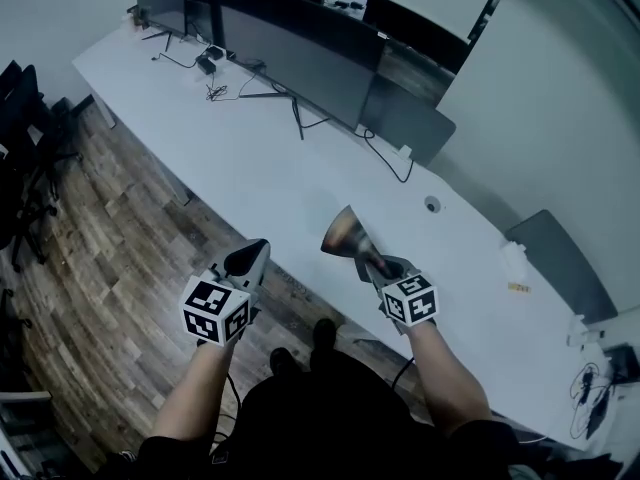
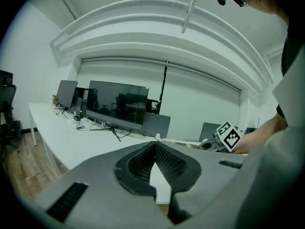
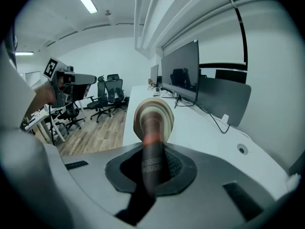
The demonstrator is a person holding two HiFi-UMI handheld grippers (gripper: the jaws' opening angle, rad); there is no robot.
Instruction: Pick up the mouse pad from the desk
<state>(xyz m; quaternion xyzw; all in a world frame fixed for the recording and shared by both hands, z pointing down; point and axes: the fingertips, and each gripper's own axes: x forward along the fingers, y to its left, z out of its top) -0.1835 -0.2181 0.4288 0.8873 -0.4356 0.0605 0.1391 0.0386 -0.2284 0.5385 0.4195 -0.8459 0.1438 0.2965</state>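
Observation:
The mouse pad is a thin brownish sheet held up off the white desk, above its near edge. My right gripper is shut on one end of it. In the right gripper view the mouse pad appears edge-on, rising from between the pads of the right gripper. My left gripper hangs to the left over the wooden floor, shut with nothing in it. In the left gripper view the tips of the left gripper meet, and the right gripper is off to the right.
Dark monitors with trailing cables stand along the desk's far side. A cable hole lies beyond the pad, and a grey flat panel sits at the right. Black office chairs stand on the floor at the left.

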